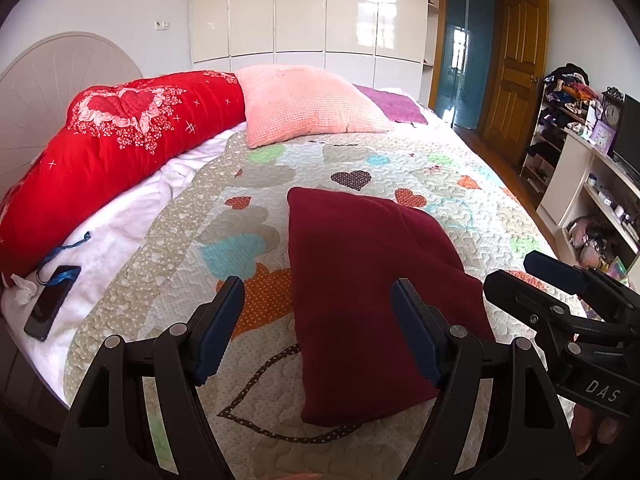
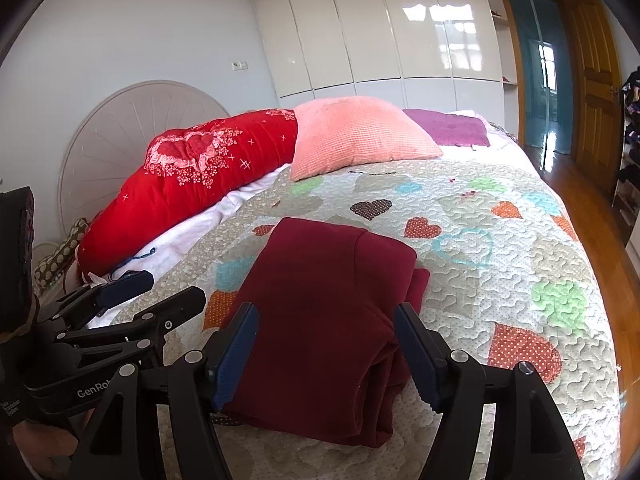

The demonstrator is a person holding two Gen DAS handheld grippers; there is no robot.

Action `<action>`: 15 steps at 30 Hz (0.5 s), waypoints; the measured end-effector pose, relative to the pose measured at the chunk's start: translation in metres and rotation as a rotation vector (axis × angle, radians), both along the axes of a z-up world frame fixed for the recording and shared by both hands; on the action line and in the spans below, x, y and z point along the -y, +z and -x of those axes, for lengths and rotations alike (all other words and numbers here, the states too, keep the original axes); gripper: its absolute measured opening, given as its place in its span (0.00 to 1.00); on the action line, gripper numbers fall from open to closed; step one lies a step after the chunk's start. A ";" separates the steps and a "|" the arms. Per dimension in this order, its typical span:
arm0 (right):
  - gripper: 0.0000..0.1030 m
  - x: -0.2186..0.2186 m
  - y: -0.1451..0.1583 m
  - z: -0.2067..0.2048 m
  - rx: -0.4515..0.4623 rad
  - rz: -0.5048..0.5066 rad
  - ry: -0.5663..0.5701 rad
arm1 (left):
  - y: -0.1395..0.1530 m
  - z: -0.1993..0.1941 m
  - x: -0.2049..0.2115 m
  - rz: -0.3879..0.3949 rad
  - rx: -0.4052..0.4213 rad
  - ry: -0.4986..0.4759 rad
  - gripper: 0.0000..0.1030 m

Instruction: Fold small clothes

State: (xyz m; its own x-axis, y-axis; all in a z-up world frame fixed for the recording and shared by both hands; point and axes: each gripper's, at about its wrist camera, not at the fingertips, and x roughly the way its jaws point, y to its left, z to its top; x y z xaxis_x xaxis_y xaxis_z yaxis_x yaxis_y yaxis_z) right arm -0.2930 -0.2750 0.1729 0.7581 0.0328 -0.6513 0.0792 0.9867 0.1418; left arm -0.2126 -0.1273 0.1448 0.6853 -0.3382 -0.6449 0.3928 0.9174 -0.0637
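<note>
Garment (image 2: 320, 312), maroon, lies folded on the quilt (image 2: 500, 240). I see the left gripper (image 1: 316, 332) wide and empty, the right gripper (image 2: 324, 356) also clear. Risk: a pad snagging the stepped right edge would undo the stack.

White capitals "DAS" stand on the black body of my right gripper (image 1: 552, 284), seen from the left wrist view. White letters "GenRob", cut off by my right gripper's finger, stand on the black body of my left gripper (image 2: 148, 292). Smaller white print beneath them is too small to read.
</note>
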 end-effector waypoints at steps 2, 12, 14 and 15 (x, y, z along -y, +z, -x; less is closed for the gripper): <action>0.66 0.000 -0.001 -0.001 -0.002 -0.003 -0.001 | 0.000 0.000 0.000 0.002 -0.001 0.001 0.74; 0.66 0.000 -0.005 -0.001 -0.012 -0.017 -0.004 | -0.005 -0.001 0.002 0.003 -0.013 0.001 0.74; 0.66 0.000 -0.005 -0.001 -0.012 -0.017 -0.003 | -0.005 -0.001 0.002 0.003 -0.013 0.000 0.74; 0.66 0.000 -0.005 -0.001 -0.012 -0.017 -0.003 | -0.005 -0.001 0.002 0.003 -0.013 0.000 0.74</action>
State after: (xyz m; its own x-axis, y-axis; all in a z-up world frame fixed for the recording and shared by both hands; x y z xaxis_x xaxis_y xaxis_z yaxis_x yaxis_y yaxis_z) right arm -0.2918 -0.2747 0.1683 0.7506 0.0413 -0.6595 0.0842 0.9839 0.1575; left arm -0.2119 -0.1294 0.1399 0.6767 -0.3402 -0.6529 0.3918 0.9172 -0.0718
